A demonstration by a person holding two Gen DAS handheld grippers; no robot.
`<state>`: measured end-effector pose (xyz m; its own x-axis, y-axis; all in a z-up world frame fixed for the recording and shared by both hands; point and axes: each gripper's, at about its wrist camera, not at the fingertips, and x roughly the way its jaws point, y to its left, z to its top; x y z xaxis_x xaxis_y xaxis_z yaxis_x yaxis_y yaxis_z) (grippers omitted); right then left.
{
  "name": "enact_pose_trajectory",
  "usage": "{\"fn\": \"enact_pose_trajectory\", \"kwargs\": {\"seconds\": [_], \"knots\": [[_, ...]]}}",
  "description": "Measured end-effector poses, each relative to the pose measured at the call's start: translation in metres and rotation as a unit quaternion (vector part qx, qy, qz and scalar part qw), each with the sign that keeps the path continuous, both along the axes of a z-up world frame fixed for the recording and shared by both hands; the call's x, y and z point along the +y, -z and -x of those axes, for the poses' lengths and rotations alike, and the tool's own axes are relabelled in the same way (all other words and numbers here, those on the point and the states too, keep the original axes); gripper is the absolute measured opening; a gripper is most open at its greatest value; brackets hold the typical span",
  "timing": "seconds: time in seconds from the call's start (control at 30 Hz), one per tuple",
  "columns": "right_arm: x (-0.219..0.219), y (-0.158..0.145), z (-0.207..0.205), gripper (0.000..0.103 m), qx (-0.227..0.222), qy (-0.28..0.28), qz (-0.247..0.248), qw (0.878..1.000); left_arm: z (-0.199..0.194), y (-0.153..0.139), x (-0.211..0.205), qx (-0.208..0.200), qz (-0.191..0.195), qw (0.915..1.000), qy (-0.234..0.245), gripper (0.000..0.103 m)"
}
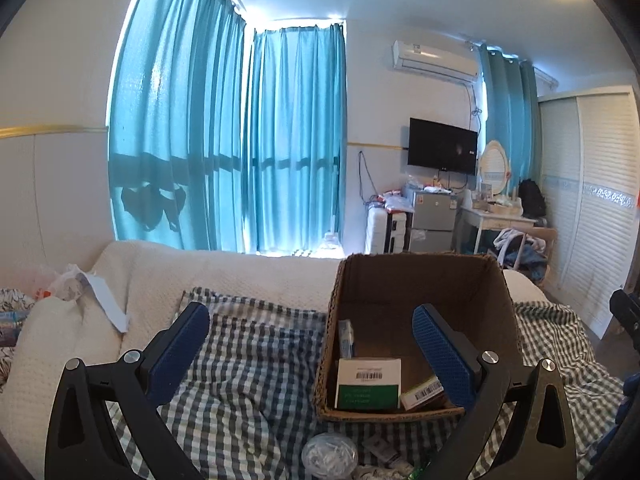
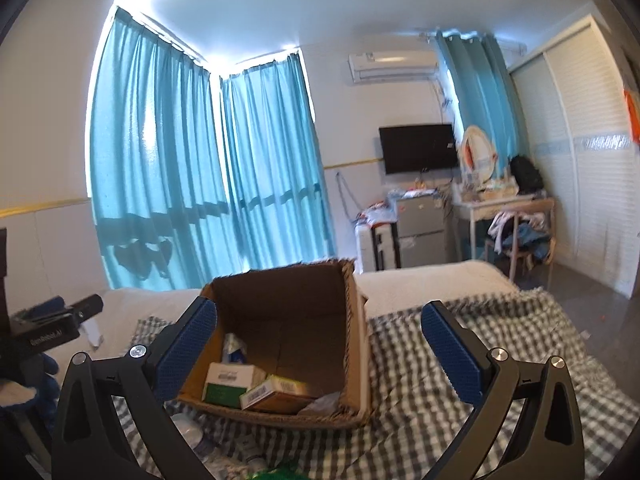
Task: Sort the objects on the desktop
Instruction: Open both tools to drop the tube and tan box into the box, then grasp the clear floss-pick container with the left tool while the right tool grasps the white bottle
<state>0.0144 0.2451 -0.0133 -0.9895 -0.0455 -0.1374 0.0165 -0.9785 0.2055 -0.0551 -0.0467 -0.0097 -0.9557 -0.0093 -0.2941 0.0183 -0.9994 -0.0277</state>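
Observation:
An open cardboard box (image 1: 420, 280) stands on a checked cloth (image 1: 248, 360); it also shows in the right wrist view (image 2: 288, 292). Inside lie a green-and-white box (image 1: 368, 383), a small tan box with a barcode (image 1: 422, 393) and a blue-white carton (image 1: 346, 338). In the right wrist view the same green-and-white box (image 2: 228, 384) and tan box (image 2: 276, 394) lie in it. My left gripper (image 1: 312, 344) is open and empty, in front of the box. My right gripper (image 2: 320, 344) is open and empty, its left finger over the box's near corner.
A clear round tub of white pieces (image 1: 330, 454) and small loose items lie on the cloth below the box. A cream blanket (image 1: 240, 276) covers the bed behind. Crumpled paper and a bag (image 1: 80, 284) sit at the left. The left gripper (image 2: 52, 328) shows at the right wrist view's left edge.

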Motion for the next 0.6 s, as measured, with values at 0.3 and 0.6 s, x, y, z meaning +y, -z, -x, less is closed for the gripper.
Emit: {"fn": "enact_pose_trajectory", "kwargs": {"seconds": [0.3, 0.6], "knots": [[-0.007, 0.010, -0.016, 0.103, -0.011, -0.001, -0.047, 0.999, -0.014, 0.014, -0.001, 0.012, 0.035, 0.9992, -0.017, 0.103], [-0.010, 0.047, -0.016, 0.103, -0.083, -0.022, -0.078, 0.993, -0.022, 0.030, 0.004, -0.023, 0.064, 0.9976, -0.008, 0.103]]}}
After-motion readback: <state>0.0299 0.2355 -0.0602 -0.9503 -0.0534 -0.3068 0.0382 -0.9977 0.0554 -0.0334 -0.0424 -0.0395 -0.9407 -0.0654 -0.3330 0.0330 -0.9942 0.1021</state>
